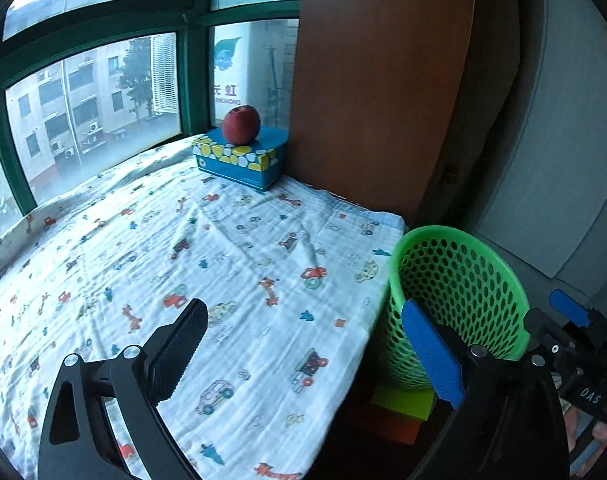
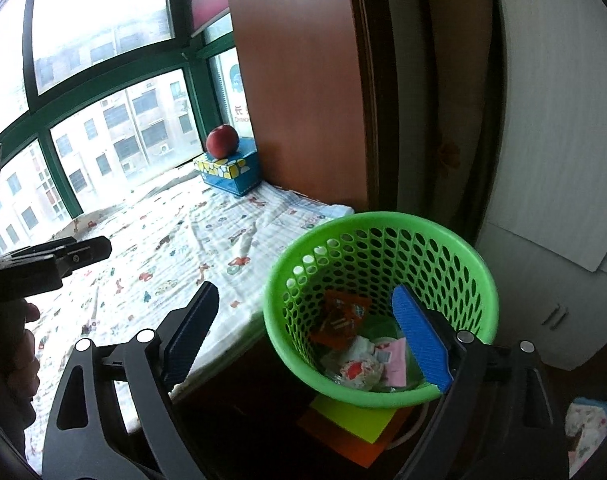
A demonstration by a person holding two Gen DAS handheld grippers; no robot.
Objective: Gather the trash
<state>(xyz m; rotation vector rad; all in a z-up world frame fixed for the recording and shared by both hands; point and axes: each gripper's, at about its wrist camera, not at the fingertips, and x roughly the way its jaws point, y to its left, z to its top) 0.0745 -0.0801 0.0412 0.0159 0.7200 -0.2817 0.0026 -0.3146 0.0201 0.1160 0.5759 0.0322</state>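
A green mesh basket (image 2: 383, 264) stands beside the cloth-covered ledge. It holds an orange wrapper (image 2: 339, 320), a pink wrapper (image 2: 395, 364) and crumpled white trash (image 2: 359, 368). My right gripper (image 2: 303, 340) is open and empty, its blue finger over the basket's near rim. My left gripper (image 1: 303, 352) is open and empty above the ledge's near right edge, with the basket (image 1: 463, 280) to its right. The right gripper (image 1: 571, 332) shows at the right edge of the left wrist view. The left gripper (image 2: 63, 256) shows at the left edge of the right wrist view.
A patterned cloth (image 1: 183, 260) covers the ledge under the window. A red apple (image 1: 241, 124) sits on a blue tissue box (image 1: 239, 160) in the far corner. A wooden panel (image 1: 375, 80) rises behind. Yellow and orange sheets (image 2: 351, 428) lie under the basket.
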